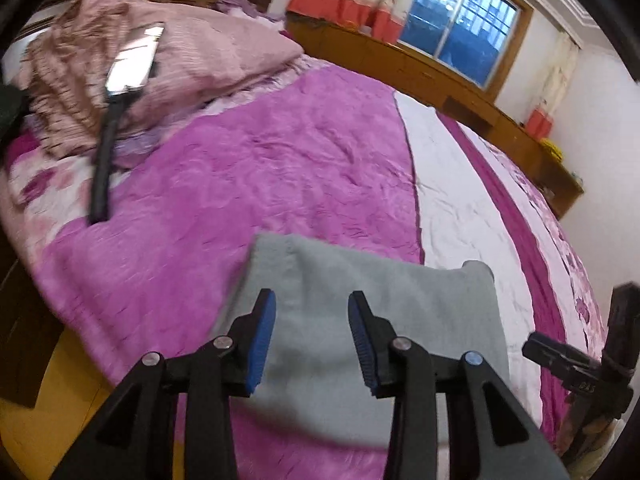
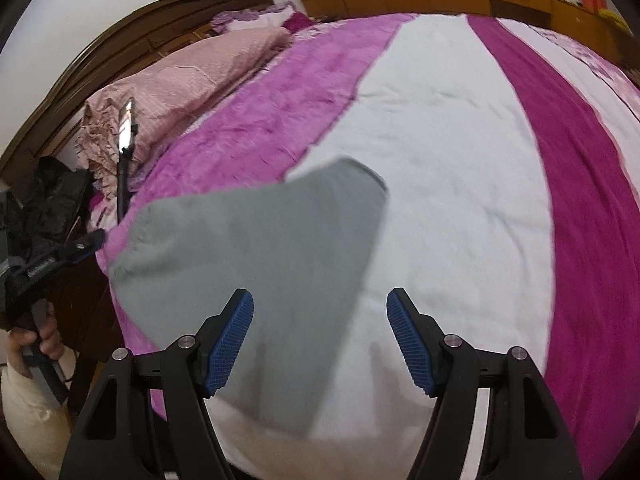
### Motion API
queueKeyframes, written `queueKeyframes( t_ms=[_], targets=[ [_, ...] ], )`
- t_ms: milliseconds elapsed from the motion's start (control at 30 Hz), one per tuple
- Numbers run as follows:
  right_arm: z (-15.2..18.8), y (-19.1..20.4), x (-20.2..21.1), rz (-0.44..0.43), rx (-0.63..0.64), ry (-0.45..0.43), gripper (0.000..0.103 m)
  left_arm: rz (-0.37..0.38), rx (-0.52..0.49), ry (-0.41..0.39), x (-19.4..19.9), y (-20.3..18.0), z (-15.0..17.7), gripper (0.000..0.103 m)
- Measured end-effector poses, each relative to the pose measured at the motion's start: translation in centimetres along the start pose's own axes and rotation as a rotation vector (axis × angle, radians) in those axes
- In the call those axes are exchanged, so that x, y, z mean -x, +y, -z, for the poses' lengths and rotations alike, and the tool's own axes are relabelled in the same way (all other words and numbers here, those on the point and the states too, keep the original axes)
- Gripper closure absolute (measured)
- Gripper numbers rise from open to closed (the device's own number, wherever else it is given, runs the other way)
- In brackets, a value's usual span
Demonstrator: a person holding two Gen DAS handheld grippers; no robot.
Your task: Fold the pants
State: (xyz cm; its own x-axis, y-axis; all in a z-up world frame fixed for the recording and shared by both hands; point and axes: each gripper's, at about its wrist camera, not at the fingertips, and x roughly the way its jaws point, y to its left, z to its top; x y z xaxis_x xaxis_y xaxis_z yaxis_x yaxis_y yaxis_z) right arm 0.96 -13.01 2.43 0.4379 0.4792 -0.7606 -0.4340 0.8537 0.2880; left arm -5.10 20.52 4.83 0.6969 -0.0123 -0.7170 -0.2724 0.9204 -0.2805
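Observation:
The grey pants (image 1: 360, 300) lie folded into a compact rectangle near the front edge of the bed, across the pink blanket and the white strip. They also show in the right wrist view (image 2: 260, 256). My left gripper (image 1: 312, 336) is open and empty, just above the pants' near part. My right gripper (image 2: 320, 336) is open and empty, over the pants' right edge. The right gripper also shows at the right edge of the left wrist view (image 1: 560, 356), and the left gripper shows at the left edge of the right wrist view (image 2: 80, 248).
The bed has a pink blanket (image 1: 240, 168), a white strip (image 2: 440, 140) and a magenta strip (image 2: 580, 180). Pillows (image 1: 180, 48) and a phone on a stick (image 1: 132, 60) lie near the wooden headboard (image 2: 132, 44). A wooden shelf (image 1: 440, 72) runs under the window.

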Motion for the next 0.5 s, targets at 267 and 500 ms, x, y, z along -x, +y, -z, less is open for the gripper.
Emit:
queueKeyframes(
  t_ms=[267, 500],
  targets=[
    [-3.8, 1.5, -5.8, -0.014, 0.023, 0.008, 0.039, -0.046, -0.033, 0.089, -6.7, 0.3, -0.4, 0.064],
    [-3.8, 0.3, -10.6, 0.03, 0.031, 0.01, 0.04, 0.039, 0.041, 0.098, -8.3, 4.1, 0.3, 0.076]
  ],
)
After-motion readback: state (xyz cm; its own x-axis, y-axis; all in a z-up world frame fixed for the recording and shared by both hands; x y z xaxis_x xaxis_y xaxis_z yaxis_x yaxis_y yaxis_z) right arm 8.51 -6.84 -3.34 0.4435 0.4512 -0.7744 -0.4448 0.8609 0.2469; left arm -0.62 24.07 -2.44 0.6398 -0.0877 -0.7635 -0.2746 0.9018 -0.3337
